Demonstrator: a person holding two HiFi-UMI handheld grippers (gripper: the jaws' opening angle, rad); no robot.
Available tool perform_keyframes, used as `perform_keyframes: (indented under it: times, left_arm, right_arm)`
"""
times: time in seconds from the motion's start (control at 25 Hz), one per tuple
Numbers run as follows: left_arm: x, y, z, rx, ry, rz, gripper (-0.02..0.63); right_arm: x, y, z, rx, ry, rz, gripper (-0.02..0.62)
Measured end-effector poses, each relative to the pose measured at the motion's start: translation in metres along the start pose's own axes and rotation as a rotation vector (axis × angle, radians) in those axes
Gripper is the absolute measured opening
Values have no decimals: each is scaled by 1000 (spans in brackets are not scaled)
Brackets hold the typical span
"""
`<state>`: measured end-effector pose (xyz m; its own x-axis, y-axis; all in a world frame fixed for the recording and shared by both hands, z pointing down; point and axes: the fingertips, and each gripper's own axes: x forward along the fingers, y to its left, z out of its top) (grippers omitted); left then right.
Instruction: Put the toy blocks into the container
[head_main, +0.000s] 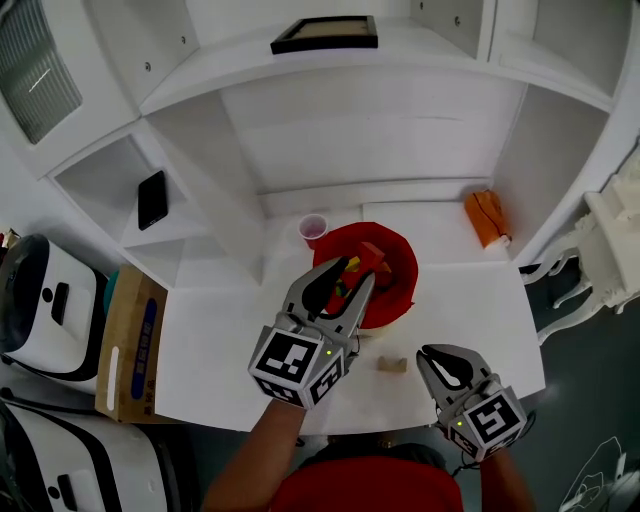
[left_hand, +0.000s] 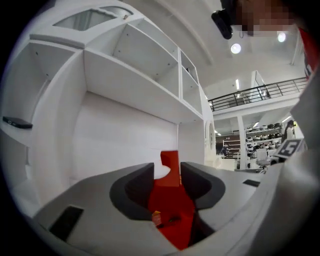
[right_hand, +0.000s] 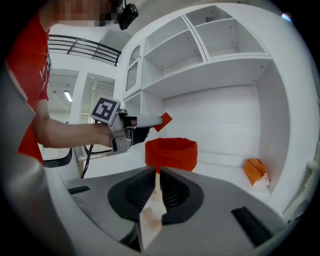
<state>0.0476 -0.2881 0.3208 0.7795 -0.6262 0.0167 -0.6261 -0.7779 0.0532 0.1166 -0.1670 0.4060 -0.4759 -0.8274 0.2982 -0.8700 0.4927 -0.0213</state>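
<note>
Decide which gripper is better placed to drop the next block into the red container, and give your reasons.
Left. The left gripper holds a red block right above the red container and likely only needs to release. The right gripper is low, aimed at a pale block lying on the table.

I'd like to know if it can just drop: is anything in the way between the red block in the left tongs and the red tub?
Nothing visible. The left tongs hold the red block above the open mouth of the red tub, with only air between. The pink cup stands outside the rim, off to one side.
</note>
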Motion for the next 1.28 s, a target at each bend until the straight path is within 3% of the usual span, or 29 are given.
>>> perform_keyframes:
  times: [0.12,0.24,0.28,0.36,0.4,0.56,0.84,0.96,1.04,1.16,1.28]
  left_arm:
    - [12,4,2,-25,-1,-13,242]
    - [9,-3,10,-14,-23,-38,242]
    - [5,-7,13,-7,-36,-46,233]
    - [-7,-16,19,13,-66,-57,76]
    - [-13,-22,19,25,-74,-64,34]
    - [-38,-41,7,58,-54,-87,14]
    - [-70,-52,-27,-12,58,-57,14]
    - [-76,-51,-29,-4,29,-45,14]
    - [-78,-51,-29,2,17,-39,14]
    - [-82,-53,-31,-14,41,-34,14]
    - [-87,-49,-26,14,-5,-22,14]
  right_arm:
    - [13,2,-35,-8,99,57,66]
    - [28,8,-74,-51,242,130,195]
    - [33,9,-86,-77,291,149,206]
    - [40,10,-109,-129,374,179,224]
    - [42,10,-119,-146,405,193,226]
    - [52,11,-143,-164,475,245,232]
    - [62,20,-158,-189,522,303,229]
    - [62,22,-161,-218,522,298,153]
    - [61,24,-160,-223,515,296,156]
    - [55,28,-149,-169,461,295,153]
    - [42,30,-118,-56,330,274,153]
